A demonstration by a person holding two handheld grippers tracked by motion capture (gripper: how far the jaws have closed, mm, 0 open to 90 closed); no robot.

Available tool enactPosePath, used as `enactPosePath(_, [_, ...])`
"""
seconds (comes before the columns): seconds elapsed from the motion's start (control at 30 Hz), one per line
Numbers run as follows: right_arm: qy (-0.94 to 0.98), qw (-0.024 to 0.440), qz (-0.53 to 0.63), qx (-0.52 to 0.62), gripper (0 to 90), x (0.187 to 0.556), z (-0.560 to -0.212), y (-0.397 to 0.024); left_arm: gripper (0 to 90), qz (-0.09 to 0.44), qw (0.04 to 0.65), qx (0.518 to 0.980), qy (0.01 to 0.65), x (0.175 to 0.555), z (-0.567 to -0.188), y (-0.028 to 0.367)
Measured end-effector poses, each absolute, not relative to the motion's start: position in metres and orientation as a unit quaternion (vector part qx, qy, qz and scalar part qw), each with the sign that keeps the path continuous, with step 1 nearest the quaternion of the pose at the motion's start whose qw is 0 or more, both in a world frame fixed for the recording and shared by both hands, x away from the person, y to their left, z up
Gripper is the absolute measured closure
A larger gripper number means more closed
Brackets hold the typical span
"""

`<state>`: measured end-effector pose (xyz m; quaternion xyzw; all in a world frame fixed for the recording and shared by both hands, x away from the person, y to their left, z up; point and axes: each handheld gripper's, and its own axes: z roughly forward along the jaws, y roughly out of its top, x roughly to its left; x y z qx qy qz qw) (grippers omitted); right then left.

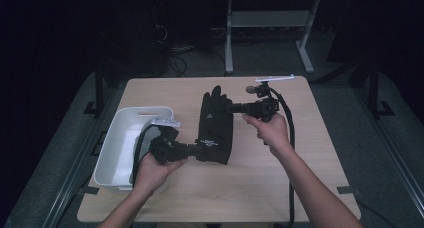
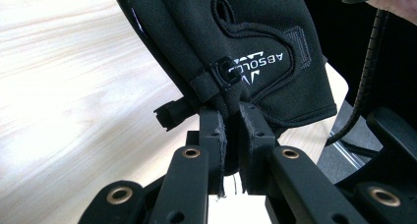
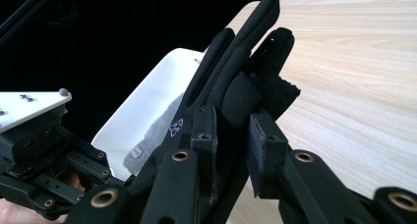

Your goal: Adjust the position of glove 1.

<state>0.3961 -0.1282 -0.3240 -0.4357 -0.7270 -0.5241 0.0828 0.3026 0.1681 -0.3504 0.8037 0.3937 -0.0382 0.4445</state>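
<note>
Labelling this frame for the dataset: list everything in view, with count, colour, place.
glove: 1, black, white logo near cuff, held over mid-table between both grippers
bin: 1, white, left side of table; something grey lies inside, in the right gripper view
table: 1, light wood
desk frame: 1, grey legs, on the floor beyond the table
left gripper: 1, black, jaws shut on glove's cuff end
right gripper: 1, black, jaws shut on glove's finger end
hands: 2, left, right, each holding a gripper

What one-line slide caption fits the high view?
Two hand-held grippers, left and right, hold a black glove by cuff and fingers above a wooden table, beside a white bin.
</note>
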Motion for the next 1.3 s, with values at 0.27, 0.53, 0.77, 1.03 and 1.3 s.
enactPosePath(0.27, [-0.724,0.093,-0.532,-0.429,75.5,0.401,-0.319,-0.113,82.2,-0.030,0.444,0.800,0.401,0.302,-0.346,0.182])
enactPosePath(0.53, [-0.722,0.102,-0.536,-0.426,76.0,0.407,-0.318,-0.098,82.2,-0.024,0.443,0.799,0.407,0.302,-0.344,0.193])
enactPosePath(0.77, [-0.727,0.098,-0.534,-0.421,80.4,0.411,-0.318,-0.088,82.6,-0.012,0.438,0.801,0.409,0.301,-0.342,0.200])
enactPosePath(1.03, [-0.725,0.107,-0.538,-0.416,80.6,0.417,-0.321,-0.070,82.5,-0.002,0.435,0.798,0.417,0.299,-0.339,0.214])
enactPosePath(1.3, [-0.729,0.114,-0.538,-0.409,80.7,0.422,-0.320,-0.049,82.5,0.009,0.431,0.794,0.429,0.297,-0.335,0.234])
